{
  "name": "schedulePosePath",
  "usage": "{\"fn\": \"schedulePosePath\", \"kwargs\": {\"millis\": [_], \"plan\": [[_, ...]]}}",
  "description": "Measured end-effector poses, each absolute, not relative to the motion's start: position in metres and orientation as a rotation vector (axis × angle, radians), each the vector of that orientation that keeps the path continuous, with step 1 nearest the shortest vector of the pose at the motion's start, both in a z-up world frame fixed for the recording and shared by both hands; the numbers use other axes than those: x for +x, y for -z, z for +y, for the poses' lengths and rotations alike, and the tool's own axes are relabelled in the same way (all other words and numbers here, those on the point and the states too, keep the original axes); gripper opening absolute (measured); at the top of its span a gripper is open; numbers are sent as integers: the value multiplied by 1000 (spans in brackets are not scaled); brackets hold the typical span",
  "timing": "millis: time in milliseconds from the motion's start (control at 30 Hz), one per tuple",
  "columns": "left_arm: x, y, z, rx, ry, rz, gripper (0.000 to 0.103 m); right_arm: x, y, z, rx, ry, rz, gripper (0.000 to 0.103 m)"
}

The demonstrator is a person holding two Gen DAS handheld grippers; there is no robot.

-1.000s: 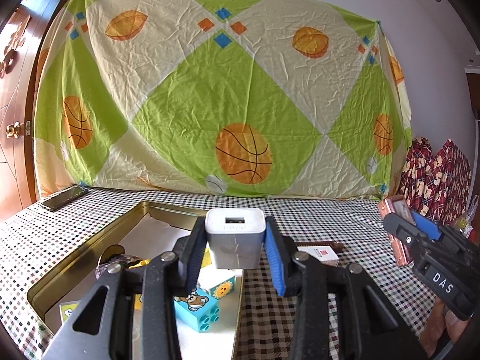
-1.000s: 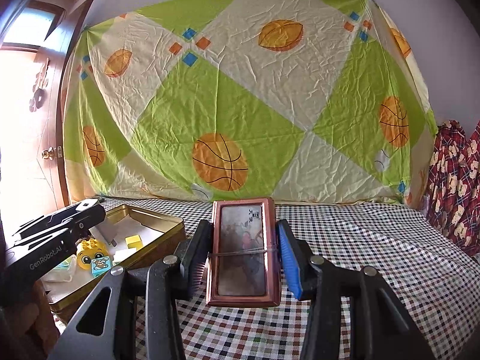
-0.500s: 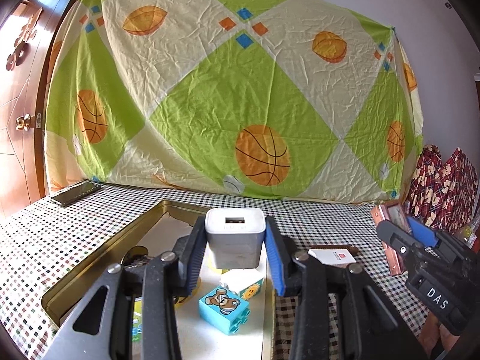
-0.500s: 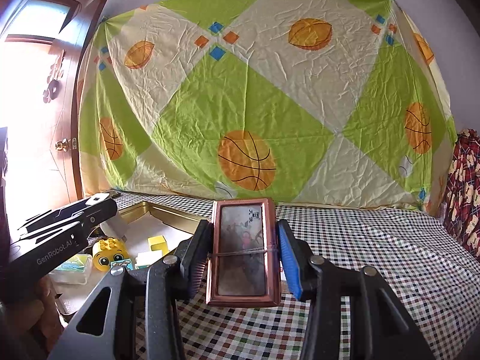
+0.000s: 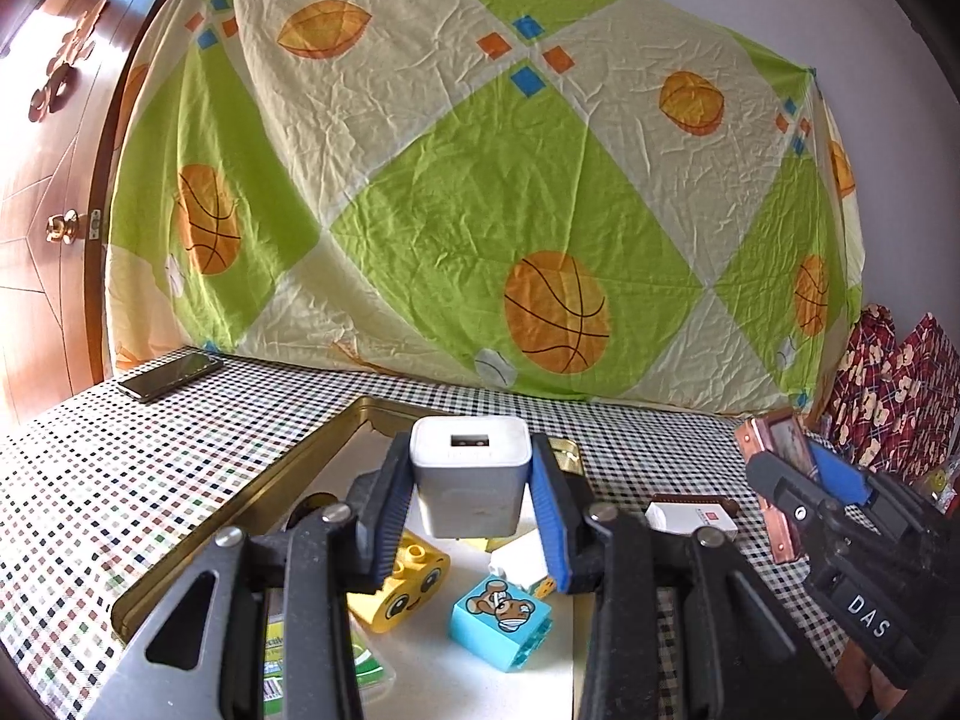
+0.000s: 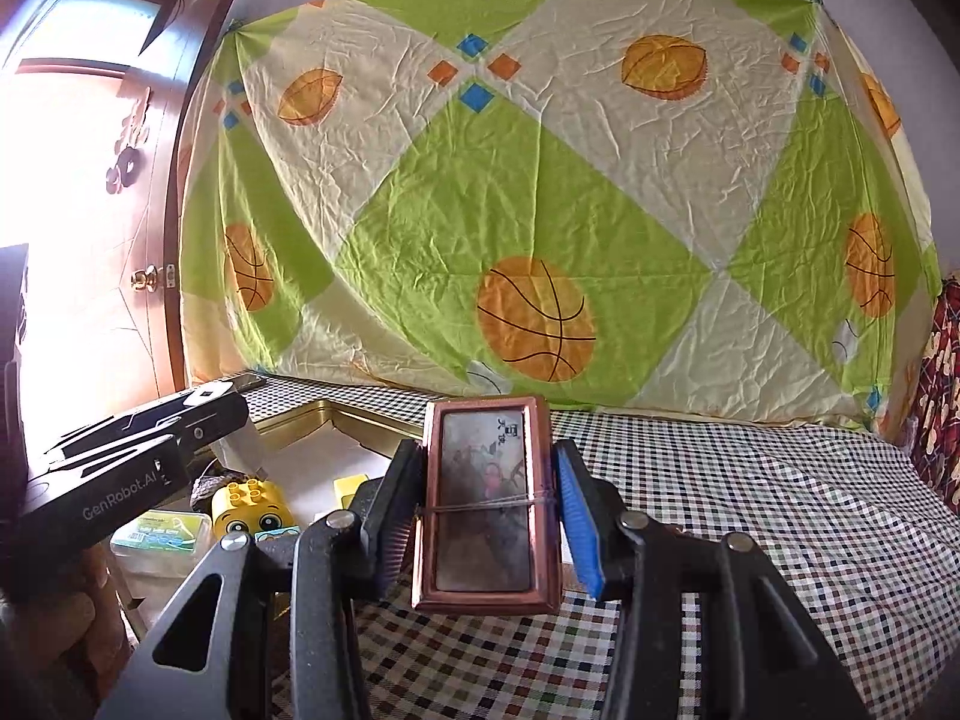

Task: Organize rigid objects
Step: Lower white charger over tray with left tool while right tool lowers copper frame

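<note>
left tool [image 5: 471, 504] clenched on a white charger [image 5: 470, 483] above the gold tin [image 5: 252, 498] (toy blocks inside); right tool [image 6: 486, 510] clenched on a copper-framed picture [image 6: 485, 501], right of the tin.

We see the tin [image 5: 312, 456] crowded at its near end: yellow block [image 5: 402, 582], blue block [image 5: 501, 615], white piece [image 5: 521, 561] and a green packet [image 5: 366, 663] fill the floor there. Its far corner lies bare. Right of the tin, a small white box [image 5: 690, 519] sits on the cloth. The checked table [image 6: 750, 480] stretches open to the right, and a phone [image 5: 171, 375] lies far left.
</note>
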State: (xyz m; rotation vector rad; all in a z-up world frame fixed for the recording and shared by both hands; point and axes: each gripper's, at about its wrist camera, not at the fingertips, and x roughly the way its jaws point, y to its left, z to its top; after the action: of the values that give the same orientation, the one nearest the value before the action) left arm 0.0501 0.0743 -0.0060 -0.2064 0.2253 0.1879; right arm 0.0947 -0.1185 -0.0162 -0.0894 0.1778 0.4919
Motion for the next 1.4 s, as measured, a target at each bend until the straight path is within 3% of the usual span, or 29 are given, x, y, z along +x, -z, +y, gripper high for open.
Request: {"fn": "schedulePosePath", "kwargs": {"millis": [1400], "plan": [[49,12,127,-203,-281,306,37,90,22,-41,-167,-618,209,47]]}}
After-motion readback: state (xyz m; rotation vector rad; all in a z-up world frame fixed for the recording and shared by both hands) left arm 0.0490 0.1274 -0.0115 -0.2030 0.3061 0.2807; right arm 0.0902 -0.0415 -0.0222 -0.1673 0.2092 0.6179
